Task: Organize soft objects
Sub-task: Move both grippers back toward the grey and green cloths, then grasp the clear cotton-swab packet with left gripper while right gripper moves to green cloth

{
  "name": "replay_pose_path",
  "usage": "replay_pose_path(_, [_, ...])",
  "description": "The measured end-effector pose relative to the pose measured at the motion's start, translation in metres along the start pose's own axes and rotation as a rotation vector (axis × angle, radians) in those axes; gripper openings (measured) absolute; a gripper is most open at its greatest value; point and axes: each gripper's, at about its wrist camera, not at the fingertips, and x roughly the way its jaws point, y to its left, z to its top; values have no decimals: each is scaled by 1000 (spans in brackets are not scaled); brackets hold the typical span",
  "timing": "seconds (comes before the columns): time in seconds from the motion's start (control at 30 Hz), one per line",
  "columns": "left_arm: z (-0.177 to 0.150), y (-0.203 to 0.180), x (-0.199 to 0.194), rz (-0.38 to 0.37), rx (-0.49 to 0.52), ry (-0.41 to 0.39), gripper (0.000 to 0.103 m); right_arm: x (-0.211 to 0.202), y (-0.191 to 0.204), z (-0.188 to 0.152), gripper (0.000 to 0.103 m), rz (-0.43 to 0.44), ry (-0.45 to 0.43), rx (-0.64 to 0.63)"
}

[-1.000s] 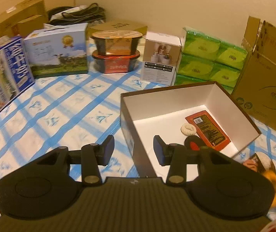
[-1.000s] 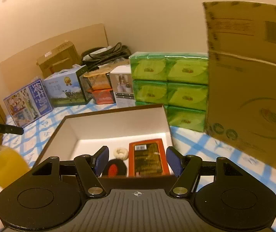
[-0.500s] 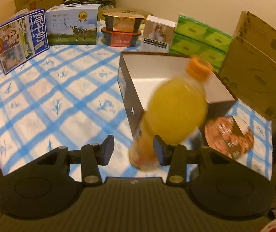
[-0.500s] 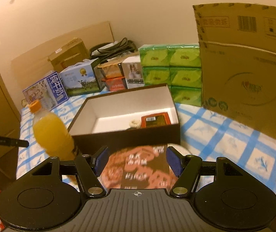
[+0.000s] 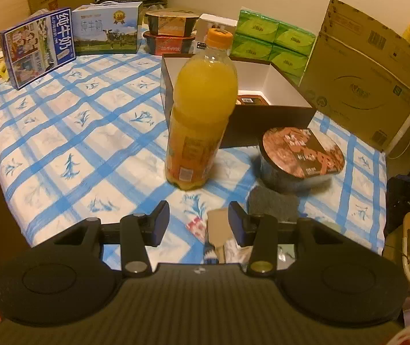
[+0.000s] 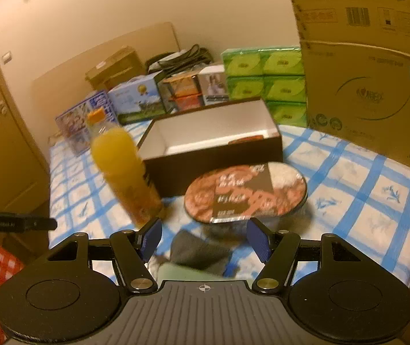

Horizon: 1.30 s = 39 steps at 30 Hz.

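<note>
Just ahead of the right gripper [image 6: 203,240], gaping wide: grey cloth [image 6: 200,251], flat, long axis sideways. Left gripper [image 5: 199,222] likewise wide, empty, now pulled back from the box [image 5: 288,115].

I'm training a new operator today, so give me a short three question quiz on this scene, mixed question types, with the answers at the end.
1. True or false: the juice bottle lies on its side.
2. Multiple choice: the noodle bowl sits A) inside the open box, B) on the cloth in front of the box, C) on the green tissue packs.
3. Fill in: the grey soft item lies just ahead of the right gripper, near the ____ of the bowl.

Key
1. False; it stands upright.
2. B.
3. Base. Both the right gripper and the left gripper are open and hold nothing.
</note>
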Motion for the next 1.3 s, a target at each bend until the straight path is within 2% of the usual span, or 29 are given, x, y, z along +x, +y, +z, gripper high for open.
replay_pose_path(0.3, [-36, -23, -19, 19, -7, 4, 42, -8, 20, -43, 65, 31, 68, -42])
replay_pose_path(0.6, [-66, -43, -21, 3, -1, 34, 42, -11, 32, -71, 65, 45, 110, -80])
replay_pose_path(0.93, [-85, -62, -8, 1, 25, 89, 42, -2, 34, -85, 65, 35, 146, -113])
replay_pose_path(1.3, [-93, -69, 11, -9, 39, 139, 42, 12, 30, -91, 65, 26, 164, -135])
